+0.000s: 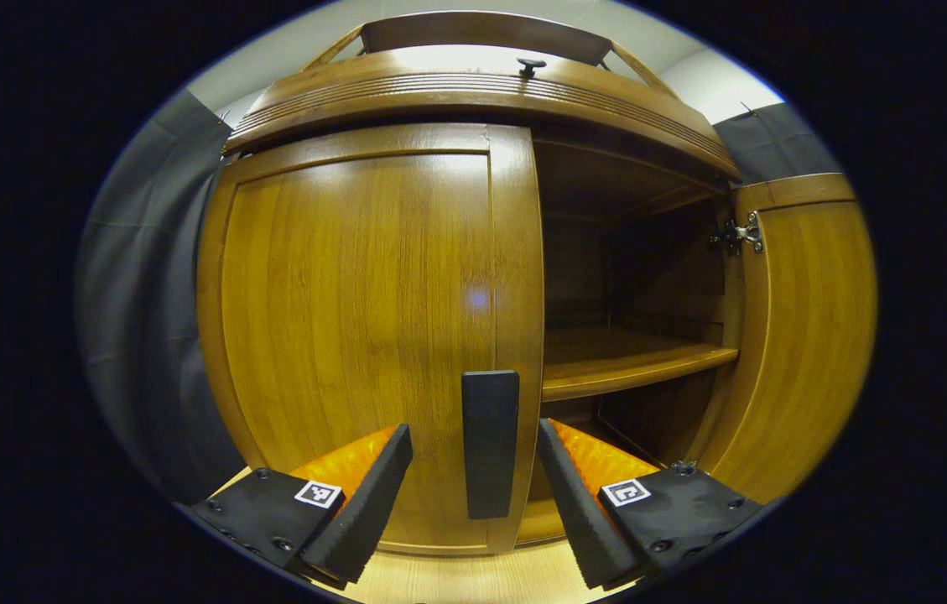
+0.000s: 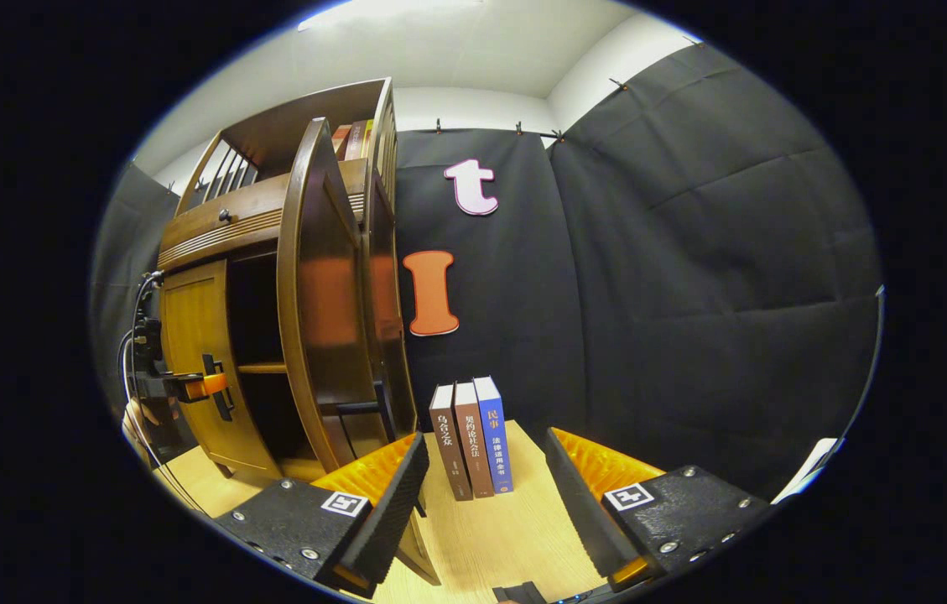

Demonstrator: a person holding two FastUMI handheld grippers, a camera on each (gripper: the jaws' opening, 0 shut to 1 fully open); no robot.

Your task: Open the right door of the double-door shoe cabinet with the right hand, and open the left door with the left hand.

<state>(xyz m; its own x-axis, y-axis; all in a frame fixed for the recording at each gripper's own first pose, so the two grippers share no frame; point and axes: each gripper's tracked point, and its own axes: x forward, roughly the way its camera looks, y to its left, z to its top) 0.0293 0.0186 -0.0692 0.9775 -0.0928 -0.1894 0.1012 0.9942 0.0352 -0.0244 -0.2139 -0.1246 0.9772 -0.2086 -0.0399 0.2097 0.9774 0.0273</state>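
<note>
Step 2 of 2 | right door open | left gripper fingers apart around left door's handle | right gripper fingers apart, empty | next: clamp handle, pull

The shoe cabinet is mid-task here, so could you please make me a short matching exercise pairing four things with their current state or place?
Things:
1. right door
2. left door
3. left tool
4. three books

States or places:
A. closed
B. swung open
C. upright on the floor beside the cabinet
D. open, fingers either side of the dark handle

Pairs: 1-B, 2-A, 3-D, 4-C
</note>
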